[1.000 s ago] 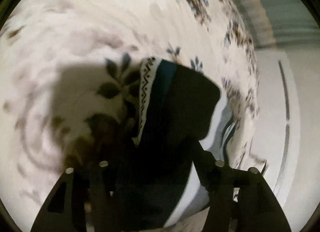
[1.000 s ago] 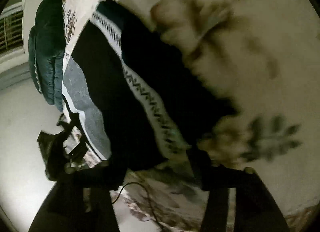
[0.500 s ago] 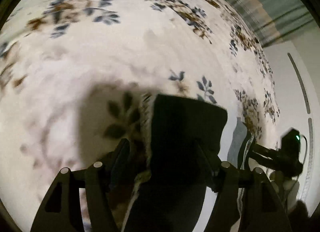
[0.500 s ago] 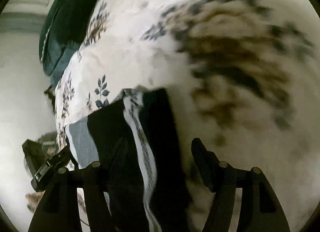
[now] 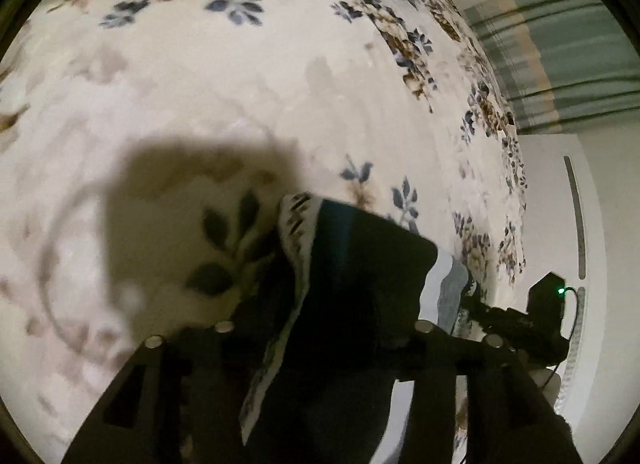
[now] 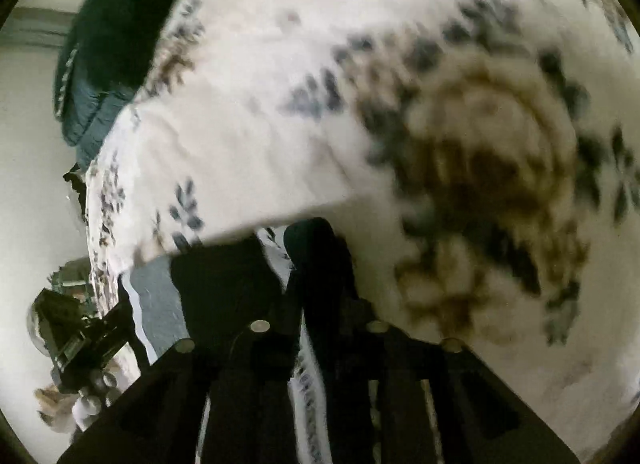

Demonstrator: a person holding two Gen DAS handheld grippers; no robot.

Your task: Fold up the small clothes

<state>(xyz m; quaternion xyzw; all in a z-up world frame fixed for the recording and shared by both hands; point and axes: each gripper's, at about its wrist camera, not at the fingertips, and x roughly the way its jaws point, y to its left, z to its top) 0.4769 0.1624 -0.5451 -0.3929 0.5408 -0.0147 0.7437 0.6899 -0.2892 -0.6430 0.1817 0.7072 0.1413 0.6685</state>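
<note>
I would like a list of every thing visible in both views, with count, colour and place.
Small garment: one, dark with white patterned band and grey panel, near edge of bedspread, between the fingers of both grippers.
Bedspread: one, cream with blue and brown flowers, fills both views.
Dark green bundle: one, far edge of bed.
Curtain: one, grey-green striped, background.
Left gripper: black, closed on garment.
Right gripper: black, closed on garment.
</note>
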